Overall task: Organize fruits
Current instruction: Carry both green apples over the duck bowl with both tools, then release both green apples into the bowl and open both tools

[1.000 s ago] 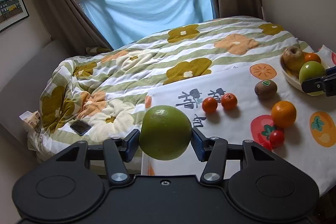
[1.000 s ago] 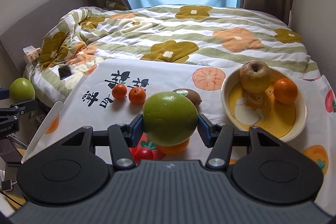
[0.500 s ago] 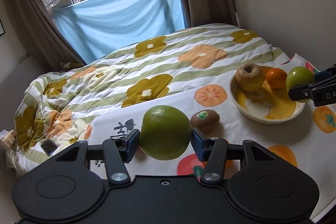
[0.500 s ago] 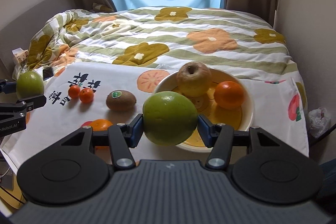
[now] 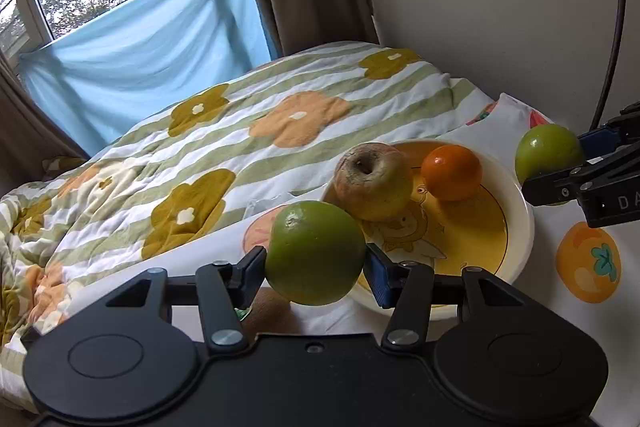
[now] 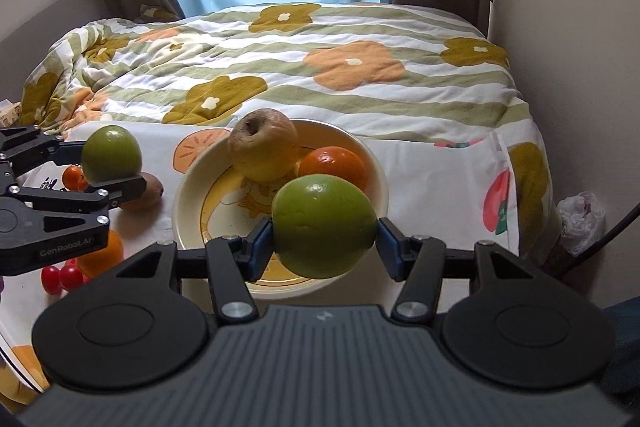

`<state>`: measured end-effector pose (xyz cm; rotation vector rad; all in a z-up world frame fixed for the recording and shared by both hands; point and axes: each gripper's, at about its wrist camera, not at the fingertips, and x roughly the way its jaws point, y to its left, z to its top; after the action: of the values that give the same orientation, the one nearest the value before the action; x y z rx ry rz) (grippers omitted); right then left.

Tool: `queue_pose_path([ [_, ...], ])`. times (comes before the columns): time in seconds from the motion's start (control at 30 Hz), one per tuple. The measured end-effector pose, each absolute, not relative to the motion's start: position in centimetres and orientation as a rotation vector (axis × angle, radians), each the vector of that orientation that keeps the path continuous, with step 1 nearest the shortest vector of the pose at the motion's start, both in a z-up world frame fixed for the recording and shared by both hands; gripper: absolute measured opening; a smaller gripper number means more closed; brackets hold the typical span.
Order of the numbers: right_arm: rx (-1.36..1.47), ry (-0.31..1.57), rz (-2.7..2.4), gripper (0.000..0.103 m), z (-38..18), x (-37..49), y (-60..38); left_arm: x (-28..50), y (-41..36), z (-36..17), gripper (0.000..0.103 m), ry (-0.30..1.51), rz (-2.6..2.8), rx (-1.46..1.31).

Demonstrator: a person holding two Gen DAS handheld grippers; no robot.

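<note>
Green fruit fills both grippers: my left gripper jaws clamp one green apple; my right gripper clamps another, held above the bowl, presumably for release beside the orange.

- We see two green fruits held aloft near the bowl's rim.
- In the bowl, a wrinkled apple touches an orange.

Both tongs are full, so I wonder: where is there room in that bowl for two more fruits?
The bowl's near-left floor is bare, in front of the brown apple. The far side is crowded by that apple and the orange. Left of the bowl, a kiwi, tangerines and tomatoes fill the cloth.
</note>
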<state>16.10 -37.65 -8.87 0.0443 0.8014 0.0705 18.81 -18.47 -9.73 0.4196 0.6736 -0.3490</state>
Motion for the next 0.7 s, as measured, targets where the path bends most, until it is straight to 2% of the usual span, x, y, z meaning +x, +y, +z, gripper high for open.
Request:
queue_pose_path([
  [0.3,0.076,0.816,0.044,0.069,-10.3,17.9,-39.3,22.0,-21.8,-13.5,0.057,0.738,-0.406,0.5],
  [0.63,0.092,0.825,0.026,0.07,-11.0,18.5,-40.0,23.0,-22.9,-14.6,0.057,0.762,-0.44,0.538],
  [0.7,0.093,0.825,0.027,0.07,-11.0,18.6,-40.0,23.0,-23.0,-14.2,0.068,0.747,-0.432,0.54],
])
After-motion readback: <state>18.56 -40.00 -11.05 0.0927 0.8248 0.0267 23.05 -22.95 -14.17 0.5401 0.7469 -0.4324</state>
